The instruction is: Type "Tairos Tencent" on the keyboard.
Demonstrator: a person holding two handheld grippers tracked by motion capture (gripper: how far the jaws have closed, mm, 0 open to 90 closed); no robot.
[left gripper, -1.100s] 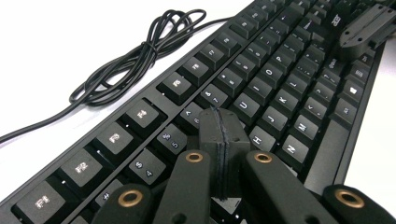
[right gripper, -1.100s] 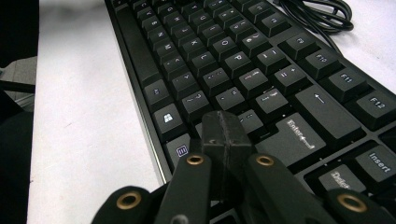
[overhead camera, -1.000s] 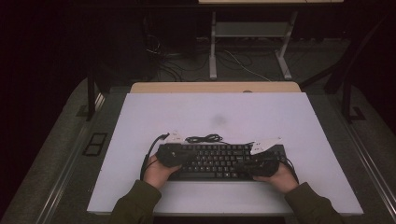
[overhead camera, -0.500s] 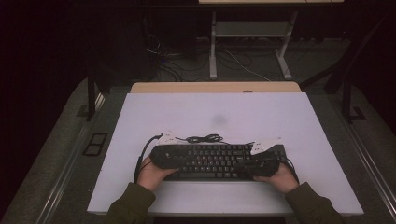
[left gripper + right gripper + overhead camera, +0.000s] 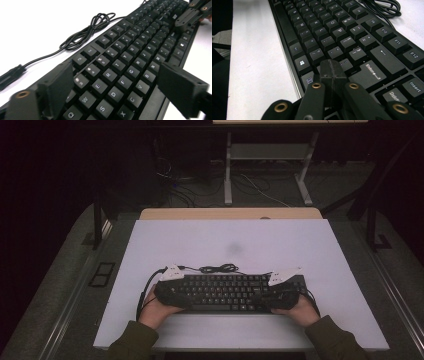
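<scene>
One keyboard (image 5: 227, 292), one cord (image 5: 217, 268), two claws on a white table (image 5: 240, 240).

Left claw (image 5: 117, 92) is spread wide across the keyboard's left end; right claw (image 5: 333, 72) is pinched together, tips on keys near Enter. The cord coils just beyond both. Bare table lies ahead; the near edge is close behind.
</scene>
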